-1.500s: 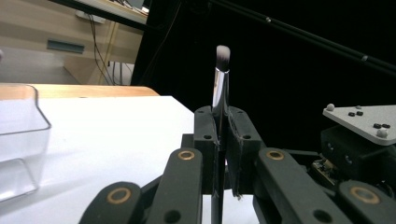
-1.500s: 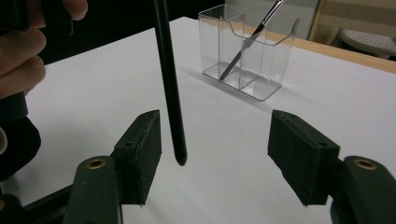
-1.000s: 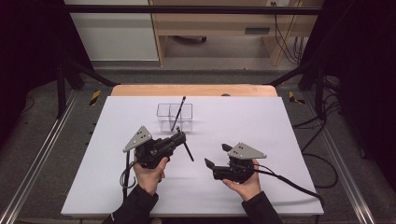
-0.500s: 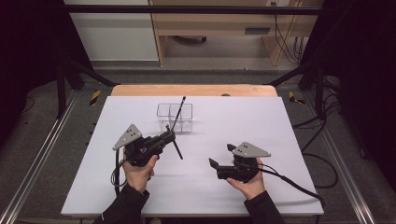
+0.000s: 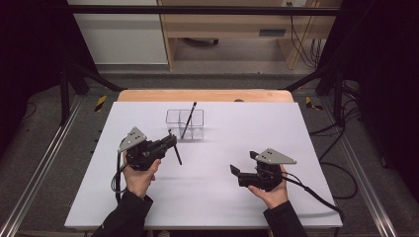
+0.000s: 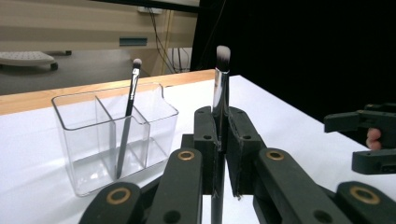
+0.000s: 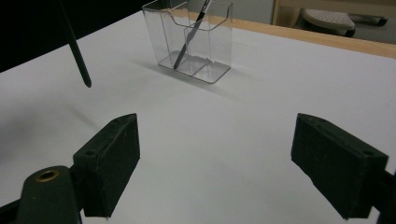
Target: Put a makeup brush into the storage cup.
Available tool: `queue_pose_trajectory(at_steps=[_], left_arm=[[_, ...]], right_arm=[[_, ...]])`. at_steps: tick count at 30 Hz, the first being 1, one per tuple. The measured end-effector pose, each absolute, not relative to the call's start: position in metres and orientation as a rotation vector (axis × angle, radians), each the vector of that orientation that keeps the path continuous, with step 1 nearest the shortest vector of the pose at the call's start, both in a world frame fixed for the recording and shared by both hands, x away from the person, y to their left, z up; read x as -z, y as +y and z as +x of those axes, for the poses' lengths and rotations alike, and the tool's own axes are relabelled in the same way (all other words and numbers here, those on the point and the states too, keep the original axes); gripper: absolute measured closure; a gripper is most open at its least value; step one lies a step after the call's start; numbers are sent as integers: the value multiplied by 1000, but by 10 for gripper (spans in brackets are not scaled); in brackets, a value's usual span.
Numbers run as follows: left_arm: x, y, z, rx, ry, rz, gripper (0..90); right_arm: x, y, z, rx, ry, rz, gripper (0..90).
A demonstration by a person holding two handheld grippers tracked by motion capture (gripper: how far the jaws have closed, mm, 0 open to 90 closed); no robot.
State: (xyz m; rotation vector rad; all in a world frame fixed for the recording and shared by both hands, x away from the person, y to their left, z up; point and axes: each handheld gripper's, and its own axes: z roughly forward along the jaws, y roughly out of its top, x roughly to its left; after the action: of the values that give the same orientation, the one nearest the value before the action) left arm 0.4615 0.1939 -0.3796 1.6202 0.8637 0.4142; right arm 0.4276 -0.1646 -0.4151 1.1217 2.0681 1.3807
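Left gripper [image 6: 219, 140]: jaws clenched on a makeup brush [image 6: 222, 84], held near its middle, bristles up, handle tip hanging clear above the table [image 5: 296, 148]. In the high view the left gripper [image 5: 170, 143] sits at about 8 o'clock from the clear organizer [image 5: 185, 123], just beside it, brush [image 5: 174, 148] not yet over the rim.

Right gripper [image 7: 215, 158]: jaws spread wide, nothing between them, pads apart over bare white surface. In the high view this right gripper [image 5: 236, 172] rests at roughly 4 o'clock from the organizer, well apart from it.

Progress, as I judge it: one thin brush [image 6: 128, 121] already stands tilted in a compartment of the organizer [image 6: 116, 135]. The second is in hand, upright, still to be carried over and dropped in. About half done.

Surroundings: wooden table edge [image 5: 202, 95] at 12 o'clock behind the organizer; cables [image 5: 341, 173] on the floor at 3 o'clock. The path to the organizer looks open; the standing brush leans across one compartment, so a free one looks the safer target.
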Motion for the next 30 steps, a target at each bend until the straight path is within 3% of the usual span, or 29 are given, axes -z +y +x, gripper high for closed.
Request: queue_pose_trajectory(at_steps=[30], left_arm=[[350,195,489,-485,888,1646,827]], right_arm=[[421,-180,436,-1301,2054,1190,141]])
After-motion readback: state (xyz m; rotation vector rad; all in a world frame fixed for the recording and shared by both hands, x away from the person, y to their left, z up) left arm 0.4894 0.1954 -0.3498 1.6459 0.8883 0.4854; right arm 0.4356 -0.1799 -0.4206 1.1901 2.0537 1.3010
